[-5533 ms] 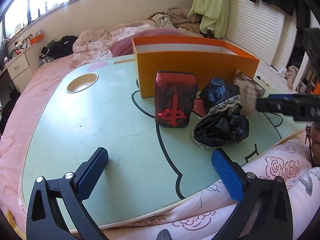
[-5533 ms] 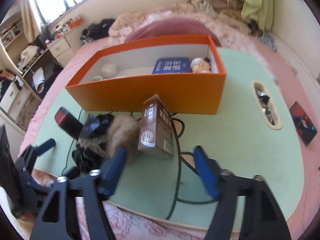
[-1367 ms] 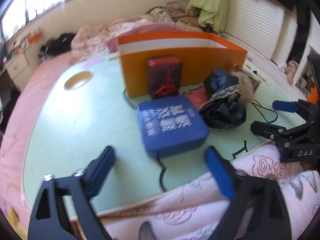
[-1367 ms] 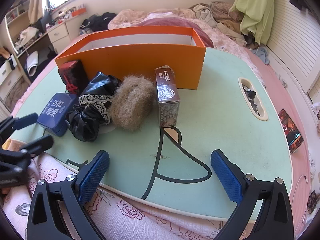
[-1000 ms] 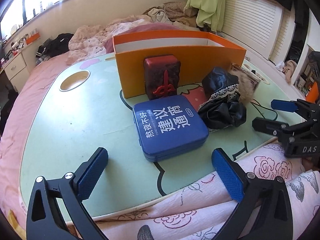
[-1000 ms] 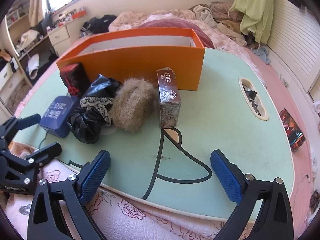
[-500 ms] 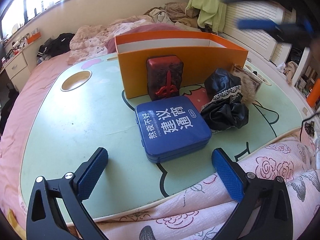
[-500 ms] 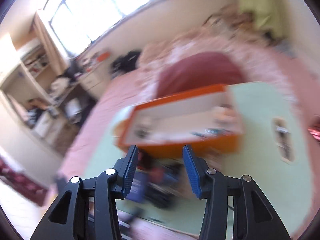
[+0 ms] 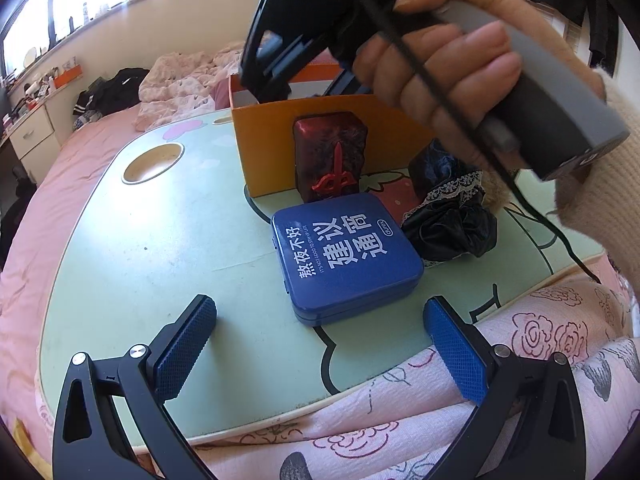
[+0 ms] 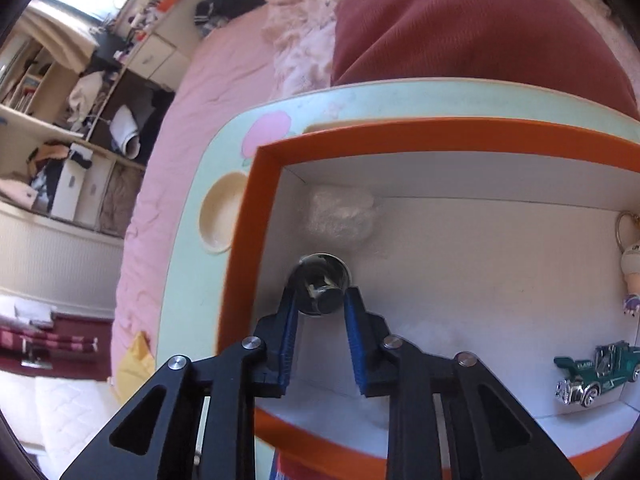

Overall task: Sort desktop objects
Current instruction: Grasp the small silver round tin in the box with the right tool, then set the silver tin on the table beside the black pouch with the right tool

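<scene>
Right gripper [image 10: 319, 295] inside orange box [image 10: 256, 216], jaws just closed, fingers [image 10: 289, 320] clamped on small shiny round object [image 10: 320, 286]. Left gripper [image 9: 320, 324] fingers spread wide, nothing held; blue tin [image 9: 346, 256] on counter [image 9: 160, 248] just ahead, between them.

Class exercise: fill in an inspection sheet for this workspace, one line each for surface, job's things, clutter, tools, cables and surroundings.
Surface: mint lap table on pink bedding.
Job's things: orange box holding a toy car and a small round shiny object; blue tin, red-black block and black lace bundle outside it.
Clutter: nothing seen.
Tools: left tool open, empty; right tool shut on the round object.
Cables: black cord running past the right hand.
Surroundings: untidy shelves.
</scene>
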`<act>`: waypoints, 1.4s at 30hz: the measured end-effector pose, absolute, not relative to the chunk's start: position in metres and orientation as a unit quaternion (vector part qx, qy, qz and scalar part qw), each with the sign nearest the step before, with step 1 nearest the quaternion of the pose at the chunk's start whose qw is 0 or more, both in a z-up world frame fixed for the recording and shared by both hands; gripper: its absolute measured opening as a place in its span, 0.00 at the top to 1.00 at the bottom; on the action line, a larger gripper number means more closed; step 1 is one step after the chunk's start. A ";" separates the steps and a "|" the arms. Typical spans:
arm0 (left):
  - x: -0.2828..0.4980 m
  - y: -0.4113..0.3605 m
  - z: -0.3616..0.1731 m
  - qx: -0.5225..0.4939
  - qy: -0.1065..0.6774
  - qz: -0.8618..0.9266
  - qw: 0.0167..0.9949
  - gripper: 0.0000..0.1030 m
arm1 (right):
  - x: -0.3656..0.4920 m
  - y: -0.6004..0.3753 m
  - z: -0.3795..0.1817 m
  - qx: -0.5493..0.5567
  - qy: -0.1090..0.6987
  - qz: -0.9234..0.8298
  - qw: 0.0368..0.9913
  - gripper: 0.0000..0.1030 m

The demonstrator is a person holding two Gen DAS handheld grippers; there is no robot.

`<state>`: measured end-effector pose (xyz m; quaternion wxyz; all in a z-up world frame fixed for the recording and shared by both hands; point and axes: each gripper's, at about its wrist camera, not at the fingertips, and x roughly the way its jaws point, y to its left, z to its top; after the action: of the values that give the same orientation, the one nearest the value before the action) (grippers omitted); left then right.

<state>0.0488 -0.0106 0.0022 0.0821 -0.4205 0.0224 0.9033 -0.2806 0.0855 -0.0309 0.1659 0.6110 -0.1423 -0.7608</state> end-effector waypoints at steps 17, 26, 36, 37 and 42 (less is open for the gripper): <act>0.049 -0.008 0.002 -0.421 0.023 0.903 0.080 0.00 | -0.123 0.163 0.060 0.467 -0.129 -0.846 0.222 0.85; 0.050 -0.008 0.002 -0.421 0.022 0.904 0.079 0.00 | -0.093 0.142 0.024 0.439 -0.057 -0.882 0.163 0.50; 0.051 -0.009 0.003 -0.421 0.022 0.903 0.079 0.00 | -0.034 0.158 -0.024 0.419 0.054 -0.906 0.034 0.20; 0.050 -0.009 0.003 -0.421 0.022 0.903 0.079 0.00 | -0.039 0.159 -0.038 0.445 0.066 -0.893 0.022 0.18; 0.052 -0.010 0.002 -0.421 0.022 0.904 0.076 0.00 | -0.049 0.174 -0.051 0.464 0.026 -0.885 0.030 0.02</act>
<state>0.0523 -0.0105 0.0021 0.0756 -0.4213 0.0217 0.9035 -0.0491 0.1741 -0.0510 0.0300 0.4643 0.0259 -0.8848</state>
